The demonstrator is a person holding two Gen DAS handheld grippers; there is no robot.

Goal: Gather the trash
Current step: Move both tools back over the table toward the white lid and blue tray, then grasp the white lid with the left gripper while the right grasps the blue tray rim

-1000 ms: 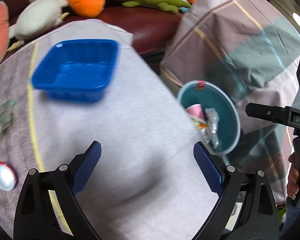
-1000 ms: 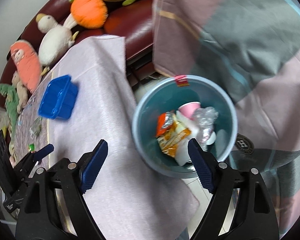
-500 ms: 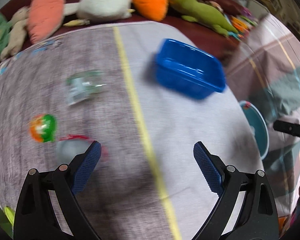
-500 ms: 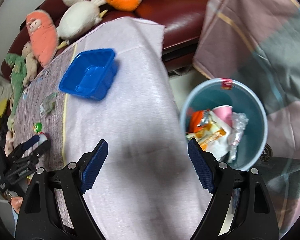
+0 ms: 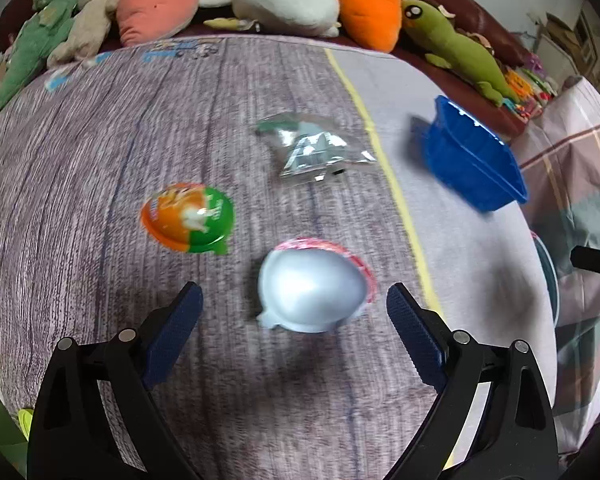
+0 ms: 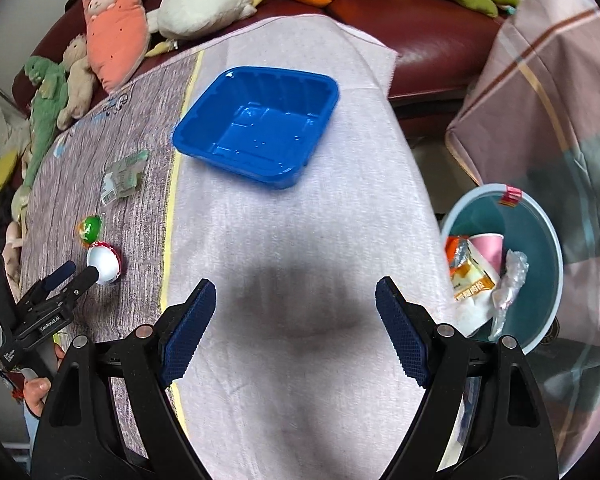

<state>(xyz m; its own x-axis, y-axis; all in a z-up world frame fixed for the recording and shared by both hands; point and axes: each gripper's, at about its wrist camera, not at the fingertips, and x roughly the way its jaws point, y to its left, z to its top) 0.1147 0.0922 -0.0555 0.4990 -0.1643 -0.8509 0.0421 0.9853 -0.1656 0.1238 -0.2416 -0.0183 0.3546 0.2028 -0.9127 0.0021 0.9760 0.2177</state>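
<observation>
Left wrist view: left gripper (image 5: 294, 322) wide open, nothing held, hanging just above the white egg-shaped capsule half (image 5: 314, 290) with red-printed rim, dome up on the wood-print tablecloth (image 5: 100, 128). Capsule roughly centred between the blue pads (image 5: 172, 330), no contact visible. Orange-and-green capsule half (image 5: 188, 218) near, up-left; crumpled clear wrapper (image 5: 314, 148) further off beside the yellow stripe (image 5: 396, 188). Blue plastic tray (image 5: 474, 166) at right. Frame blurred, fine detail unreadable.

Likely step: pick up white capsule half. To do well: lower straight down, keep dome centred, close on the widest part near the rim since a smooth dome probably slips upward out of the pads; avoid nudging the orange-green piece.

Right wrist view: right gripper (image 6: 296, 326) open and empty over bare pale cloth (image 6: 300, 240), own shadow beneath. Blue tray ahead, empty. Teal trash bin (image 6: 540, 216) off the table edge at right, holding pink paper cup (image 6: 488, 246), orange snack packet (image 6: 466, 268), clear plastic. Left gripper seen far left, fingertips at the white capsule. Tray a plausible next target for this hand, bin close by for the drop.
</observation>
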